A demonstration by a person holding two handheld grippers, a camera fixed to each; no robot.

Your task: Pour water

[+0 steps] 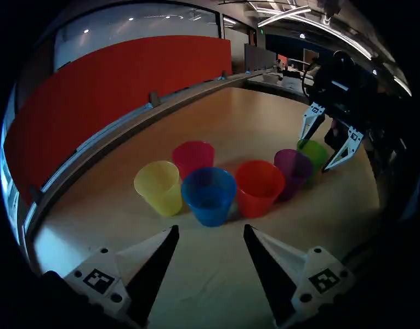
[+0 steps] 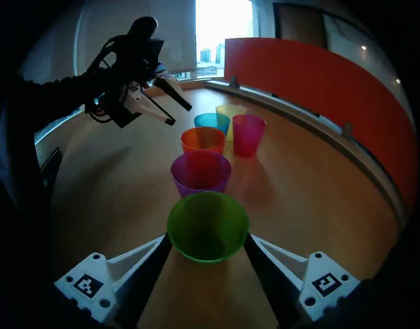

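Six coloured plastic cups stand in a cluster on a wooden table (image 1: 237, 109): yellow (image 1: 159, 186), pink (image 1: 193, 157), blue (image 1: 209, 194), orange (image 1: 259, 186), purple (image 1: 292, 172) and green (image 1: 315, 152). My left gripper (image 1: 210, 230) is open just short of the blue cup, nothing between its fingers. My right gripper (image 2: 207, 238) is open with the green cup (image 2: 208, 226) standing between its fingers, the tips level with the cup's sides. Behind it come the purple (image 2: 200, 171), orange (image 2: 203, 140), blue (image 2: 211, 122) and pink (image 2: 248, 134) cups. The left gripper (image 2: 181, 115) hangs above the table, held by a dark-sleeved arm.
A red wall panel (image 1: 128, 82) with a low rail (image 1: 155, 104) runs along one long edge of the table. Desks and equipment (image 1: 281, 74) stand at the far end. Bare tabletop (image 2: 319, 208) lies around the cups. A bright window (image 2: 223, 27) is beyond the table.
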